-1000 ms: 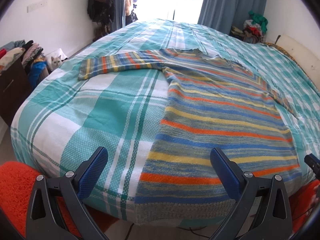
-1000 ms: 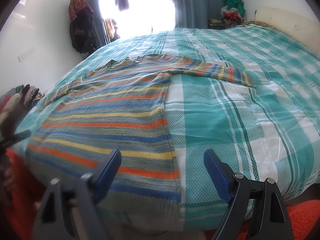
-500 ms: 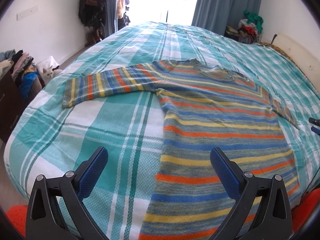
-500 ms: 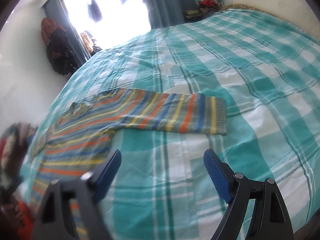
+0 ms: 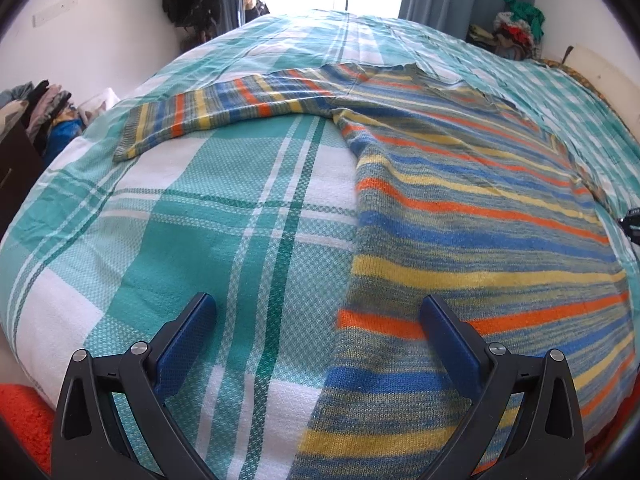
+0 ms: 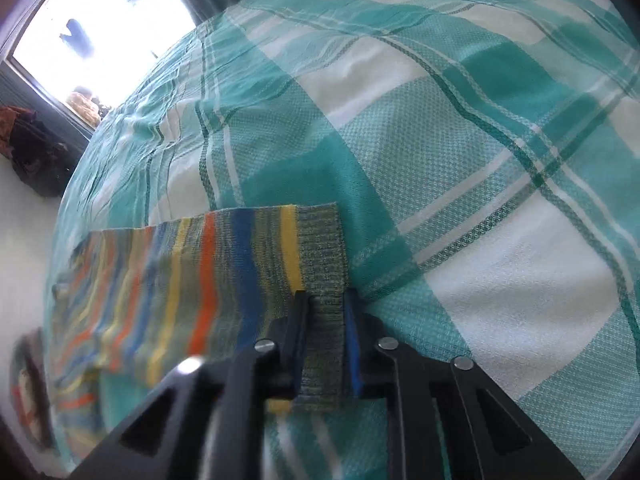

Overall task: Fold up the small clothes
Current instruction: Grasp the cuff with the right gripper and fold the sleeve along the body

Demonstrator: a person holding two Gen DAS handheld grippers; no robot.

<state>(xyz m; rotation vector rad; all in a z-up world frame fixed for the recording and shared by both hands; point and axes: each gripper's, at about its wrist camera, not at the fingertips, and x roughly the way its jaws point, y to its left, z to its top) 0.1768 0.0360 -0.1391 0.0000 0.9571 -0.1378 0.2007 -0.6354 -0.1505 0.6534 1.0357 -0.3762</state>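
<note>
Presently a striped sweater point(image 5: 472, 208) is seen spread flat on the bed point(image 5: 224, 240), its body toward the bed's near edge and one sleeve point(image 5: 216, 114) stretched out to the side across the teal plaid cover. The left gripper point(image 5: 320, 332) is held above the sweater's side edge with its jaws spread wide, nothing between them. The right gripper point(image 6: 326, 328) is clamped on the grey cuff point(image 6: 322, 276) of the other sleeve, at that sleeve's end on the bed.
</note>
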